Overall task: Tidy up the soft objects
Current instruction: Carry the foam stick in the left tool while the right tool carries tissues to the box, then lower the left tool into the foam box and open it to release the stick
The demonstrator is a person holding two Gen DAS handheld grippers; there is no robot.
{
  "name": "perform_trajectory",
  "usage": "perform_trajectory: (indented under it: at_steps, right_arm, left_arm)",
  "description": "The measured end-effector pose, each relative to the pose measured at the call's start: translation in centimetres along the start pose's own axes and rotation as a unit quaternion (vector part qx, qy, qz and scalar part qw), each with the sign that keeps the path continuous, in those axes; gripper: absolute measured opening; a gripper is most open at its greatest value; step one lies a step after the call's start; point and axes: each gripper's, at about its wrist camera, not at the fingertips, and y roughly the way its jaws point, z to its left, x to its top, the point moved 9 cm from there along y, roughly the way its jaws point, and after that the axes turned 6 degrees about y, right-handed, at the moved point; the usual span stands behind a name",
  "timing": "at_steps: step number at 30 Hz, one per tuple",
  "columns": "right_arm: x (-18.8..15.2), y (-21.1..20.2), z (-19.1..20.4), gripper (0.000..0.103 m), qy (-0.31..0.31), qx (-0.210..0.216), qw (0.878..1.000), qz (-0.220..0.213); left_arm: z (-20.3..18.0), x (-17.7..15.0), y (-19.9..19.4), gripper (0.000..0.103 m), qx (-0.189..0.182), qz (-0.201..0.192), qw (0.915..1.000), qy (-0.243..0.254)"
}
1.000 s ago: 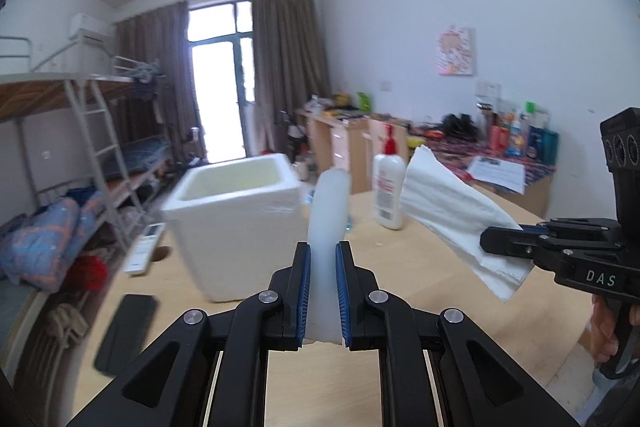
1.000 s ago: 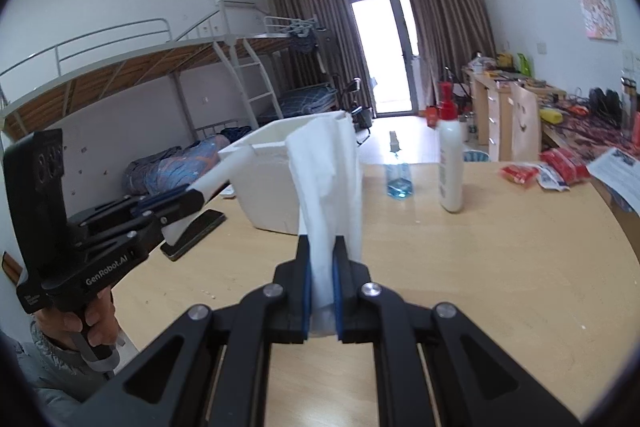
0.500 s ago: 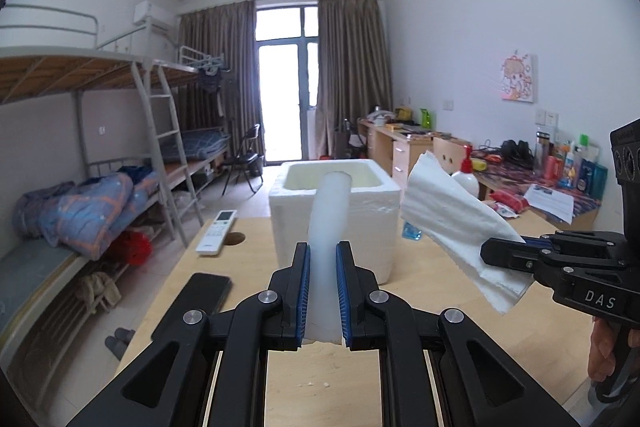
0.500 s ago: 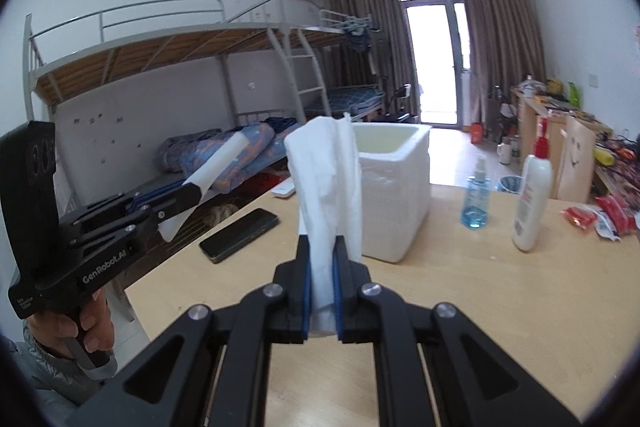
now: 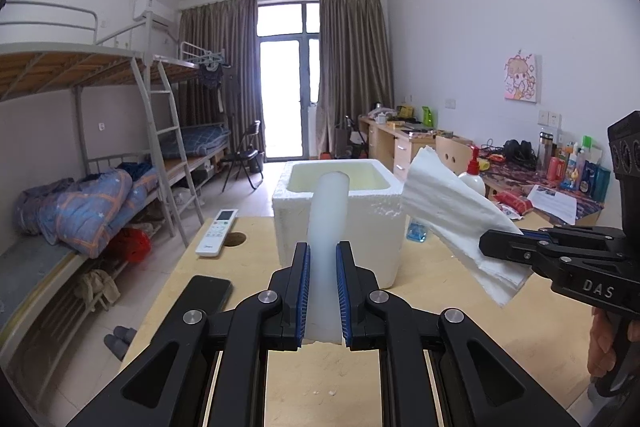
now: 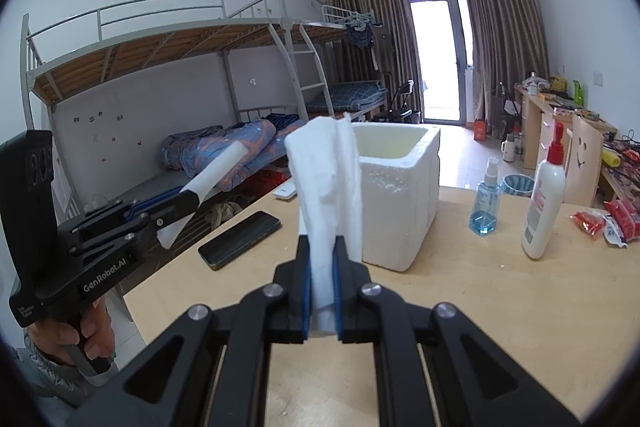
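Holding two soft items: one foam strip (image 5: 325, 227), one tissue (image 6: 326, 187)

each view looks forward along its own tongs, slightly downward over the wooden table (image 5: 436, 311), close behind the blue pads. both share the white foam box (image 5: 340, 227) ahead, and each catches the other tongs beside it.

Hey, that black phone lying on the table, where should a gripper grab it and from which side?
Probably across its two long edges, near the middle, coming straight down. The black phone lies flat on the wooden table, so its faces offer no purchase. The side nearer the table's edge is clear; the foam box stands apart on the other side.
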Motion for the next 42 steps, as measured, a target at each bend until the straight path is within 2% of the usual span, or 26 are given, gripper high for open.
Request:
perform_trajectory:
  at_steps: [15,23,35,42]
  right_arm:
    - [3.5,1.0,-0.8,0.012,-0.002,-0.011,1.0,-0.005]
    - [5.4,3.1,-1.2,0.012,-0.004,-0.01,1.0,0.005]
    - [8.9,5.1,-3.1,0.012,0.004,-0.018,1.0,-0.004]
    - [9.7,6.7,-3.6,0.012,0.002,-0.021,1.0,-0.002]
  left_arm:
    - [0.4,3.3,2.6,0.014,0.003,-0.01,0.9998,0.016]
    - [0.8,4.5,4.5,0.014,0.002,-0.011,0.9998,0.019]
    - [2.0,6.7,9.3,0.014,0.002,0.005,0.9998,0.02]
    - [2.2,7.7,11.0,0.014,0.006,0.002,0.9998,0.021]
